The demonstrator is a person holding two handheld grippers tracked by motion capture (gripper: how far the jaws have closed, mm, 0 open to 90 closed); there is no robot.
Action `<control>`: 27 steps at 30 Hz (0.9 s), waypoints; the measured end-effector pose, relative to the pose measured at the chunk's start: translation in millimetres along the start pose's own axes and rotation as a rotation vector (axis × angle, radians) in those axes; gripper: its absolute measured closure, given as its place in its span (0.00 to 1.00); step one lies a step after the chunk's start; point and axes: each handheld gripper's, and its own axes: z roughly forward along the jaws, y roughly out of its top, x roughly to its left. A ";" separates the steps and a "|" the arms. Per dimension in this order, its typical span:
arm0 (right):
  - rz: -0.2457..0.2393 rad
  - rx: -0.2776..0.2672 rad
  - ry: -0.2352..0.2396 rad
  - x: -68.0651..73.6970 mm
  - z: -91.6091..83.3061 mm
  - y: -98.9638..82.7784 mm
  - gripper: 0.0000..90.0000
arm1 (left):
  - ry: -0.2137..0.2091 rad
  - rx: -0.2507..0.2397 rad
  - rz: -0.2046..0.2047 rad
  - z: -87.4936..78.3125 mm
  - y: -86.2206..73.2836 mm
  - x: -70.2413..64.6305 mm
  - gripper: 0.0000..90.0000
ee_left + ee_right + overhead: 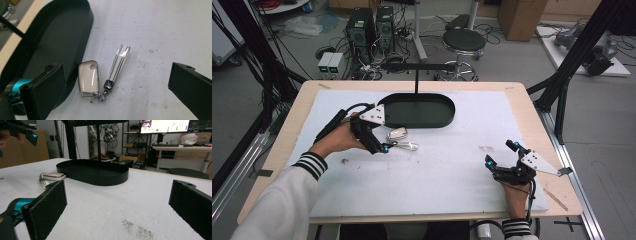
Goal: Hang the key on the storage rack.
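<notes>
Left tool (379, 145) is hovering low over the key fob (88, 78), jaws spread wide apart w/ nothing between the pads yet. Fob's lying flat on the white surface (447, 170), just beside the near rim of the black oval tray (432, 122); its silver strap tag (119, 62) fans out alongside, joined at the ring. In the left gripper view the fob sits closer to the one jaw than the other, so it's off-centre in the gap.

Right tool (502, 156) is parked well apart at the near right corner, jaws open too, empty, pointing toward the tray.

Looks like the approach-to-grasp step: reach made, no contact yet. Next move prob needs the left tool shifted sideways to centre the fob, then lowered till the pads straddle its long edges, then closed. Fob's thin & flat, so pads must get right down to the surface, else they'll slip over it. Tray's close by, likely the drop spot.
</notes>
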 end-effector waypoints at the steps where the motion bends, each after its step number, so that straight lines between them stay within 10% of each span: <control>1: 0.000 0.001 -0.001 -0.1 -0.1 0.0 0.01 | -0.007 0.014 0.008 3.9 0.9 0.1 0.02; 27: 0.004 -0.002 0.000 -0.5 -0.2 -0.1 0.01 | -0.110 0.273 0.087 55.4 -1.5 0.5 0.26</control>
